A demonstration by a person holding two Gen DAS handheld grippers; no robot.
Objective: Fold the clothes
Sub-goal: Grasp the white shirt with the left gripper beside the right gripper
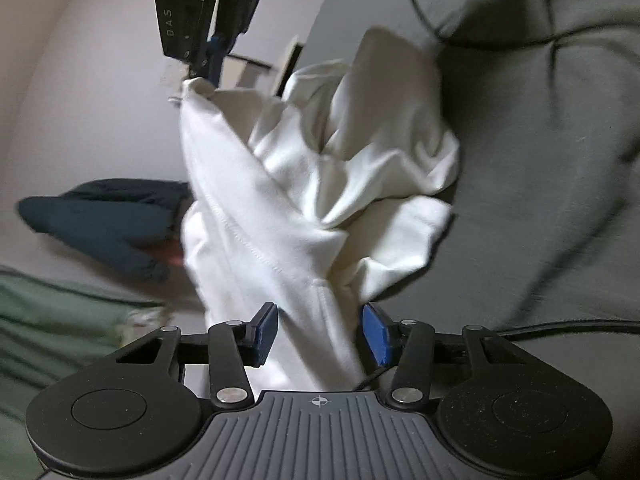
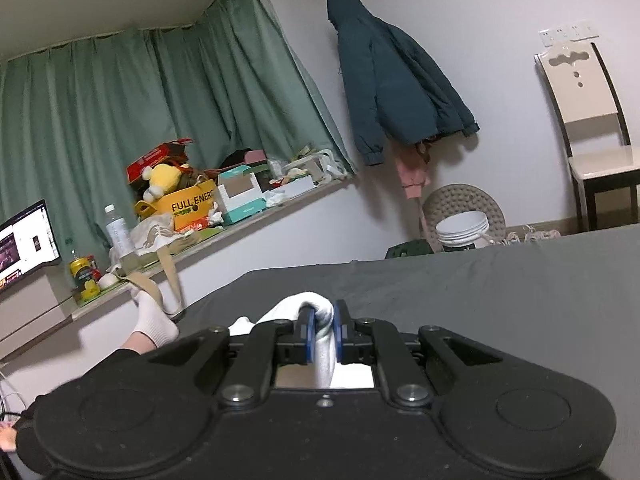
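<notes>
Two grippers share one white garment (image 1: 304,184) hanging bunched above the grey bed (image 1: 540,200): the right gripper (image 2: 323,330) pinches a corner tight, while the left gripper (image 1: 320,332) stands open around loose cloth. An uneven closing grasp risks a crooked fold.

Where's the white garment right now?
The white garment hangs bunched above the grey bed sheet. In the left wrist view, the right tool pinches its top corner, and its lower part runs between the open left tool.

the white garment (image 1: 320,184) is motion-blurred, its lower end hidden behind the left gripper (image 1: 320,334) body.
</notes>
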